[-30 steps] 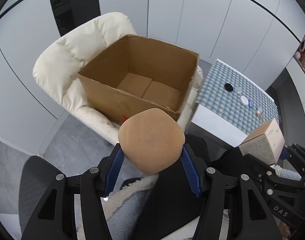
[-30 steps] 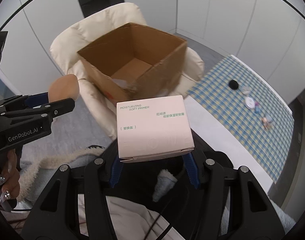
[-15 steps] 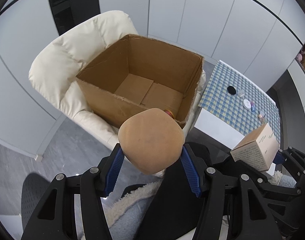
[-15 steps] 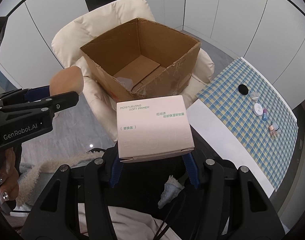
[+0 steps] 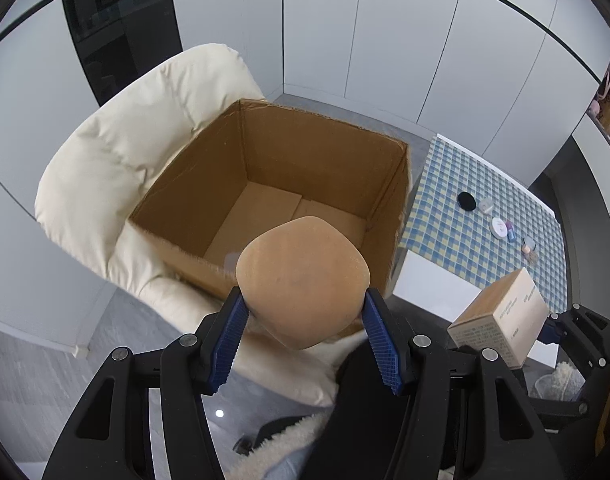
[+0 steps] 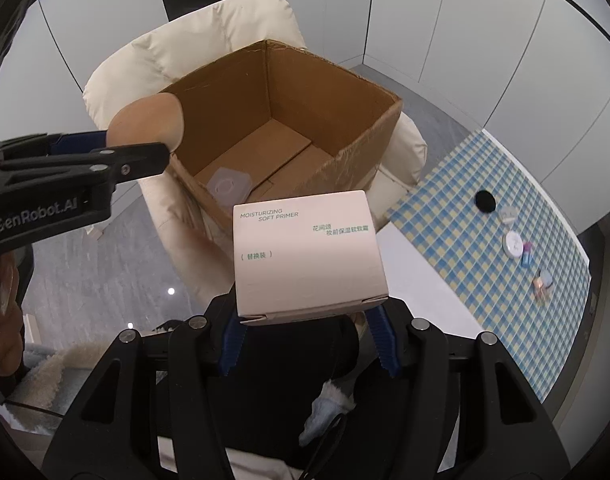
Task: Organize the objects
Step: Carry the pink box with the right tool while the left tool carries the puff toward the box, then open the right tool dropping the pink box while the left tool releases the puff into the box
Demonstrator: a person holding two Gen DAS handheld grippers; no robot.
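Gripping a tan, rounded-square sponge puff (image 5: 303,282) between its 2 blue ribbed pads (image 5: 227,342), the left gripper (image 5: 303,340) holds it tilted downward in front of an open cardboard box (image 5: 317,148); in the left wrist view the puff overlaps the box's near rim and part of its floor, though how high above the rim it sits cannot be told; the right gripper (image 6: 305,342) clamps a pale pink carton (image 6: 307,256) printed "MOISTURIZING SOFT PRIMER" in green, its blue pads pressed against the carton's 2 lower sides; that carton hangs on the near side of the box, over the seat edge; the box sits on a cream padded armchair (image 5: 117,164) and is nearly empty, with 1 clear, flat plastic lid-like piece (image 6: 227,186) lying on its floor near the front wall; to the right stands a white table (image 6: 421,276) covered partly by a blue-and-yellow checked cloth (image 6: 517,208), and on the cloth lie a black round disc (image 6: 485,201), a white round compact (image 6: 513,243) and several small cosmetic items too small to identify; a hand (image 6: 3,300) with decorated nails shows at the left edge of the right wrist view.
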